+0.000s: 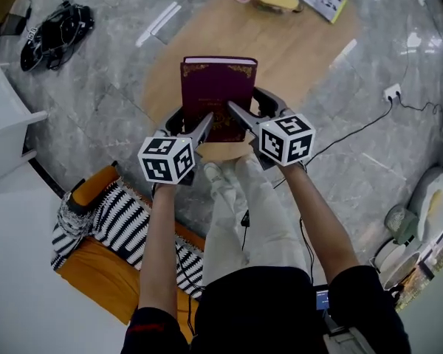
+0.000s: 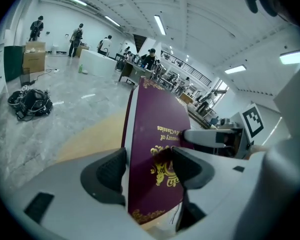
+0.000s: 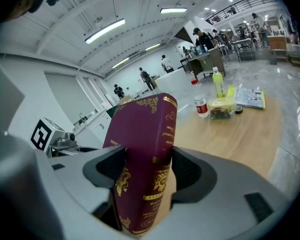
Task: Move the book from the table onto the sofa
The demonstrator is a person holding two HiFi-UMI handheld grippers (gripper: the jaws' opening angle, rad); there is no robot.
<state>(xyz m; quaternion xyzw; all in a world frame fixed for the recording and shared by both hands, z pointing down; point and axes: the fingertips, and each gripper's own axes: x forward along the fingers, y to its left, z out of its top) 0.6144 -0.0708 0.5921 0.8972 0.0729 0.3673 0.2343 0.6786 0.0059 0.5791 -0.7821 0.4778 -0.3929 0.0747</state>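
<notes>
1. Your left tongs point(image 2: 150, 168) are pinching the maroon book point(image 1: 218, 94) on its page-edge side, with a pad on each cover.
2. Your right tongs point(image 3: 142, 166) are clamped on the spine side the same way.
3. So the book's held up between both, over the near edge of the wooden surface point(image 1: 310, 46).

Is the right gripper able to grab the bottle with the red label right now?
Probably not yet: the right gripper is full, its jaws clamped on the book, and the bottle stands away at the far edge of the table.
</notes>
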